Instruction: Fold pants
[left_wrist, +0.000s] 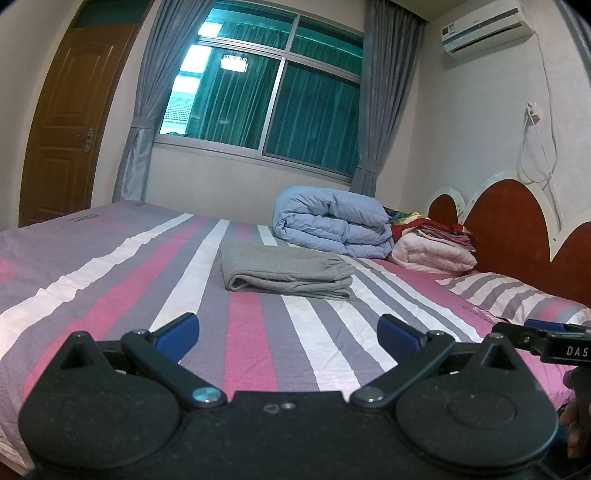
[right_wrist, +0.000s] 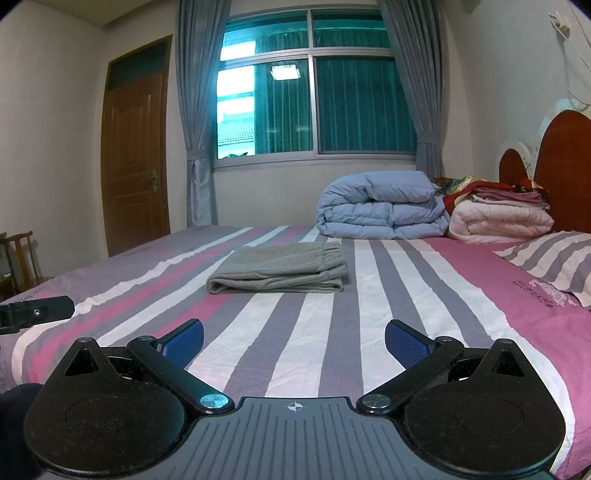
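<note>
From my left wrist view, my left gripper (left_wrist: 288, 334) is spread wide, its two blue pads (left_wrist: 177, 334) well apart, holding nothing and touching nothing, hanging over the near part of the striped bed (left_wrist: 110, 280). One pair of grey pants (left_wrist: 286, 271) lies folded into a flat bundle farther up the bed, well apart from my pads. Beyond it, to the right, sit one rolled blue quilt (left_wrist: 332, 225) and one pink folded blanket (left_wrist: 432, 253). My right gripper's tip (left_wrist: 546, 338) pokes in at the right edge.

From my right wrist view, my right gripper (right_wrist: 294, 339) is likewise wide apart and empty. The pants (right_wrist: 279, 273) rest ahead, centre-left. One striped pillow (right_wrist: 554, 262) lies at the right.
</note>
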